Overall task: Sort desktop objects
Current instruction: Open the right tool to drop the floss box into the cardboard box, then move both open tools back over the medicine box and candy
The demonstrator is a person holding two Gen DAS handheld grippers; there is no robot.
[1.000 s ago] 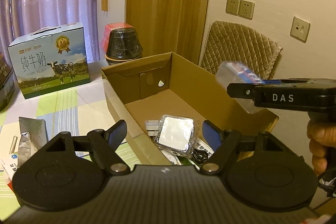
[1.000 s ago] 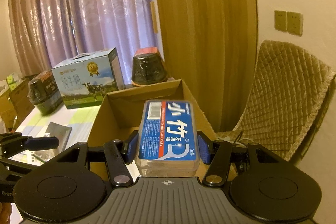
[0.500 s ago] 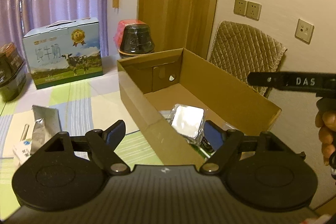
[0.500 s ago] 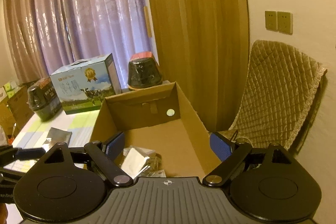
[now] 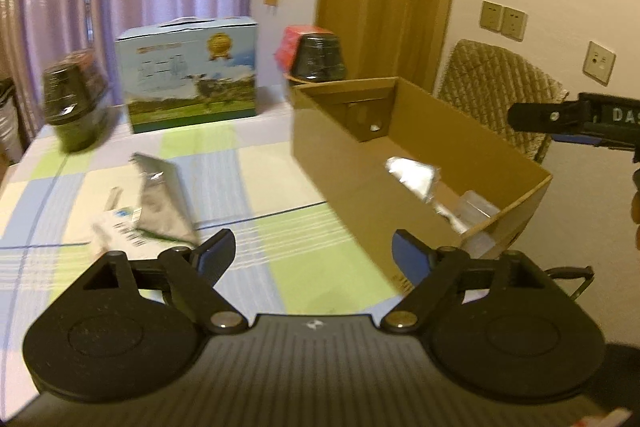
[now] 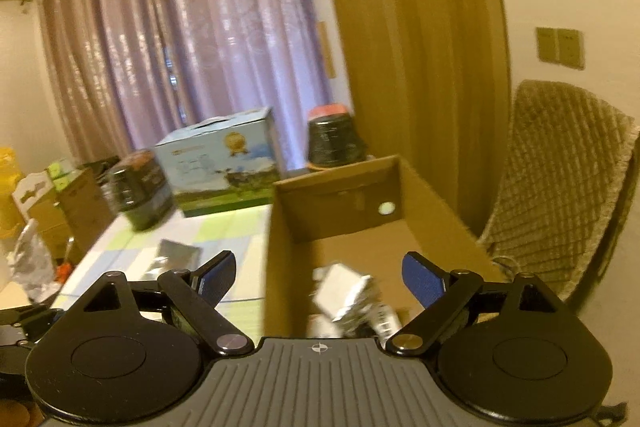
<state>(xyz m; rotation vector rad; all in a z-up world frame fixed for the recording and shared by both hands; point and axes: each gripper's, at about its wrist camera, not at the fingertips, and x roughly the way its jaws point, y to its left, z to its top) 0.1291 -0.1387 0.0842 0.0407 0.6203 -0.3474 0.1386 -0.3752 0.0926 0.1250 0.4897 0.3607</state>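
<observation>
Both tools, left and right, gaped wide, empty. Foil pouch at 10 o'clock: light, limp, slippery; pinch an edge.

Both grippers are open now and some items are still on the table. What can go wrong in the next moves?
1. The silver pouch overlaps the white packet; the left gripper may drag both when it grasps one.
2. The box stands close beside them; a wide swing could bump its wall.
3. Both views are blurred by motion, so a fast approach may miss.
</observation>
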